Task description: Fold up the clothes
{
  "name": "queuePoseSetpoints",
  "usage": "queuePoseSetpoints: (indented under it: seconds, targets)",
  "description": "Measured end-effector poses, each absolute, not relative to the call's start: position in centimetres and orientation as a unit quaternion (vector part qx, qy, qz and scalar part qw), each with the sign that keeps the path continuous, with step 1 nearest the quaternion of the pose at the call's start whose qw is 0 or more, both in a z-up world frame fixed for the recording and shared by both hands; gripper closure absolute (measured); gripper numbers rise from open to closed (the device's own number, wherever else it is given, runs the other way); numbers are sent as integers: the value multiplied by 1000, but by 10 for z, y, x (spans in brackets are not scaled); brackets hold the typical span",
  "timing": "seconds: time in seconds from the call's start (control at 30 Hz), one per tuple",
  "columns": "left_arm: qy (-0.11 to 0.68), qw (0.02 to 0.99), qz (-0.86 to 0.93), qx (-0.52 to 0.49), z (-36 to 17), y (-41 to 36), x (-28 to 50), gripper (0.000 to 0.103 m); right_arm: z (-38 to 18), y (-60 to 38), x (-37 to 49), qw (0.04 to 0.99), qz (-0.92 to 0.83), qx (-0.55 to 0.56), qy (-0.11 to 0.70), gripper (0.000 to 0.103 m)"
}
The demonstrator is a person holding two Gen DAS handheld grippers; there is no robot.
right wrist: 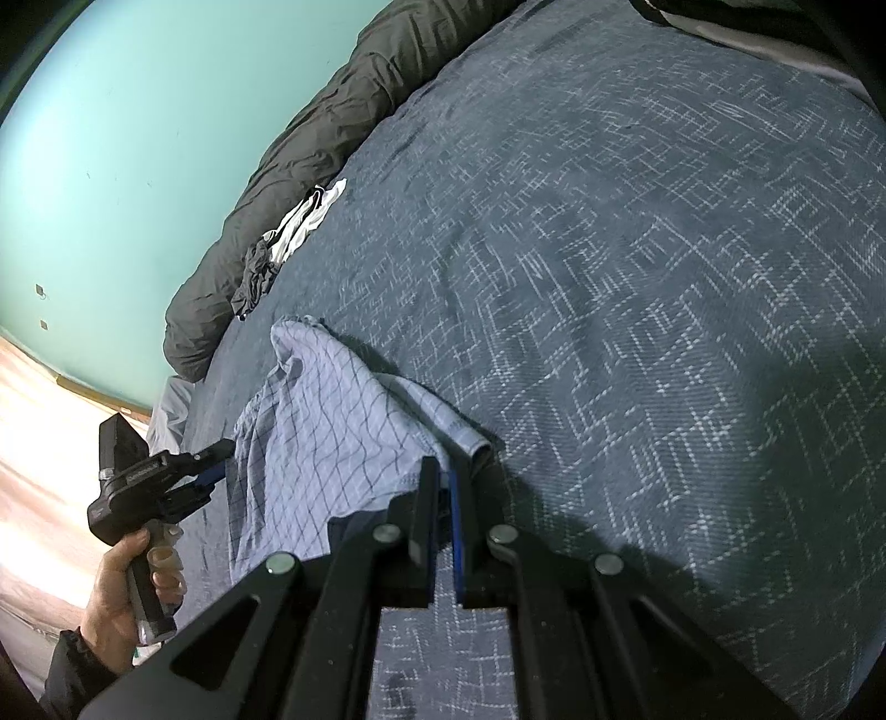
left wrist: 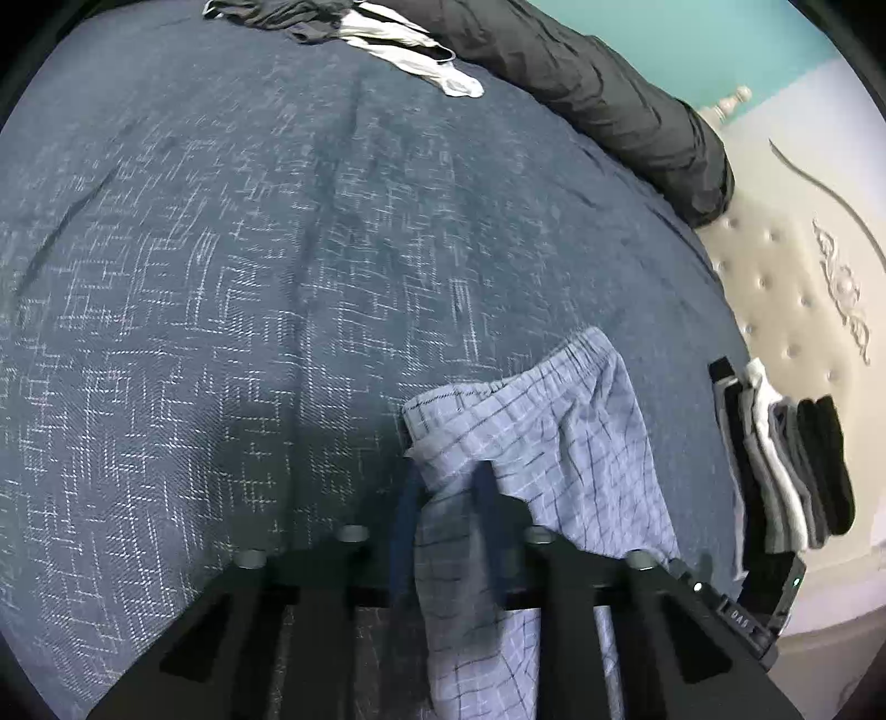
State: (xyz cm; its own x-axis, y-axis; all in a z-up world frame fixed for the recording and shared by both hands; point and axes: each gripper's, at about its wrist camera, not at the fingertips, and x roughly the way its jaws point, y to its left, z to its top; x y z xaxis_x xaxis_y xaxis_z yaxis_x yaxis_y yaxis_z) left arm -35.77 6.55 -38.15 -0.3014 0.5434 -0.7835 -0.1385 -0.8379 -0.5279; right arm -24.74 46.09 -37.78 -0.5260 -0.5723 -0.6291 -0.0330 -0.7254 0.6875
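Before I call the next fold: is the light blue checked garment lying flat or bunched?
Bunched: the light blue checked garment drapes in loose folds, pinched by the left gripper and right gripper above the dark blue bedspread.

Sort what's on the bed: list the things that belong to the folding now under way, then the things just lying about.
In the job:
- checked boxer shorts
- left gripper, shut on them
- right gripper, shut on their hem
- stack of folded clothes

Lying about:
- dark duvet roll
- unfolded dark and white garments
- tufted headboard
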Motion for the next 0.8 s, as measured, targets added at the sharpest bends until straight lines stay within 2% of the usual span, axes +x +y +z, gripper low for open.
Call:
queuePoseSetpoints:
  seconds: [0.1, 0.23, 0.8]
  targets:
    - [-193, 222, 783, -549, -383, 61, -358, 91, -378, 462, -247, 167, -808, 458, -331, 100]
    - [-210, 217, 784, -542, -381, 49, -360, 92, -377, 462, -249, 167, -808, 459, -330, 100]
    - [-192, 196, 800, -534, -374, 41, -357, 92, -375, 467, -247, 150, -811, 465, -320, 100]
